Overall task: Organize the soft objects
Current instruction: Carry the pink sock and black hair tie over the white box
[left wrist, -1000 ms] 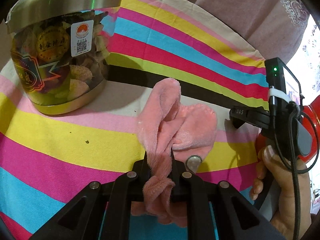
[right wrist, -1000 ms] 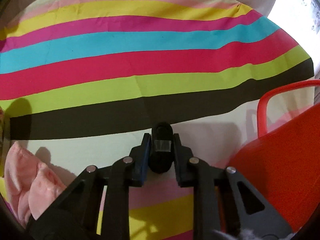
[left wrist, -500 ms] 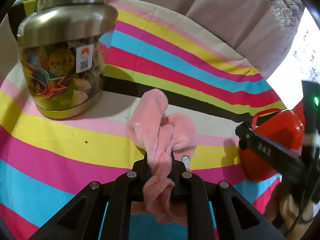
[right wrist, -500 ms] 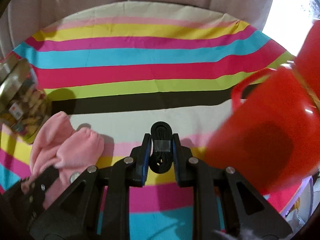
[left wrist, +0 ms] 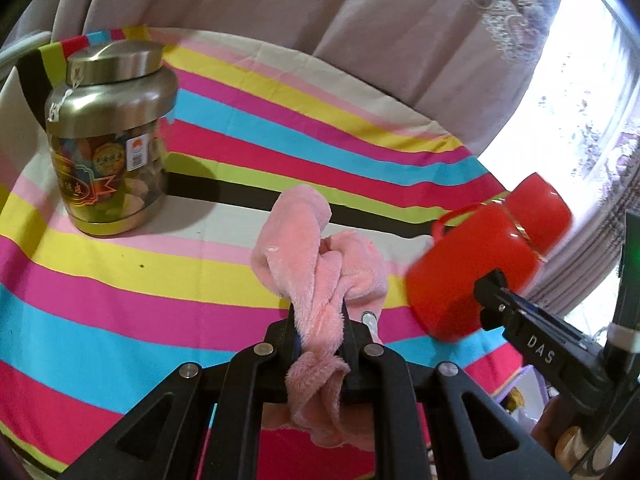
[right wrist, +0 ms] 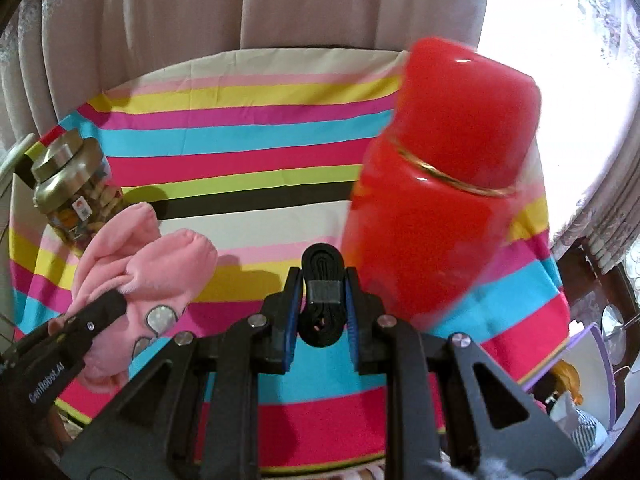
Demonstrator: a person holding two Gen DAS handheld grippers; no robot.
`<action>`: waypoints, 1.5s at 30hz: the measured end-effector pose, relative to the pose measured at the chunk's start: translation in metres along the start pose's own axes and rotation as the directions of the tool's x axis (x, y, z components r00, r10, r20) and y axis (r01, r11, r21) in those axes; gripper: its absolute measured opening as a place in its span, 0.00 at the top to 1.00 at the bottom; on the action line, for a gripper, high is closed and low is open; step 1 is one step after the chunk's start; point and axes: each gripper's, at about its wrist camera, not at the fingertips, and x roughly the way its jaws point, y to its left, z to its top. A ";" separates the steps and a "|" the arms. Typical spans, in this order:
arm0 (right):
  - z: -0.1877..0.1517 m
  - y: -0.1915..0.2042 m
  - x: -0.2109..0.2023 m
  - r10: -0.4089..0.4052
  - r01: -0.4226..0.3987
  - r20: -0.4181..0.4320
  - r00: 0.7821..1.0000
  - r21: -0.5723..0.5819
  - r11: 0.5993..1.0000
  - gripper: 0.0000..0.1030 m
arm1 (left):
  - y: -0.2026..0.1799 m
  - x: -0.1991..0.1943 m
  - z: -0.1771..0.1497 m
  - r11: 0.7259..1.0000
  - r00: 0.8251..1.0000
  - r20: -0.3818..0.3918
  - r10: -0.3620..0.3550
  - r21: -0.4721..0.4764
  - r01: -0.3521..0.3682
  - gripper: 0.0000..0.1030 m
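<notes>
My left gripper [left wrist: 319, 322] is shut on a fluffy pink cloth [left wrist: 316, 256] and holds it bunched above the striped tablecloth [left wrist: 160, 288]. The cloth also shows in the right wrist view [right wrist: 152, 264] with the left gripper [right wrist: 100, 312] on it. My right gripper [right wrist: 320, 292] is shut on a folded black strap [right wrist: 322, 280] bound with a grey band, held above the table.
A glass jar [left wrist: 108, 152] with a metal lid stands at the far left, also in the right wrist view [right wrist: 74, 188]. A red flask [right wrist: 440, 184] with a handle stands at the right, close to the right gripper. Curtains [left wrist: 320, 12] hang behind the table.
Both grippers have lifted and pulled back from the table, each keeping its hold. More of the table, the red flask and the curtains have come into view.
</notes>
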 end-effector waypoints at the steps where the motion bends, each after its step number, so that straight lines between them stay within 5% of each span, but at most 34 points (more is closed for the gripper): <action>1: -0.003 -0.005 -0.006 -0.001 0.001 0.004 1.000 0.005 1.000 0.77 | -0.005 -0.003 -0.001 1.000 1.000 0.002 -0.007 0.006 0.007 0.87; 20: -0.063 -0.130 -0.071 -0.066 0.067 -0.012 0.998 0.125 0.990 0.77 | -0.112 -0.017 -0.050 0.978 0.982 -0.086 -0.166 0.113 0.175 0.87; 45: -0.144 -0.259 -0.150 -0.156 0.164 -0.050 0.986 0.260 0.952 0.77 | -0.234 -0.027 -0.130 0.906 0.909 -0.261 -0.324 0.191 0.378 0.87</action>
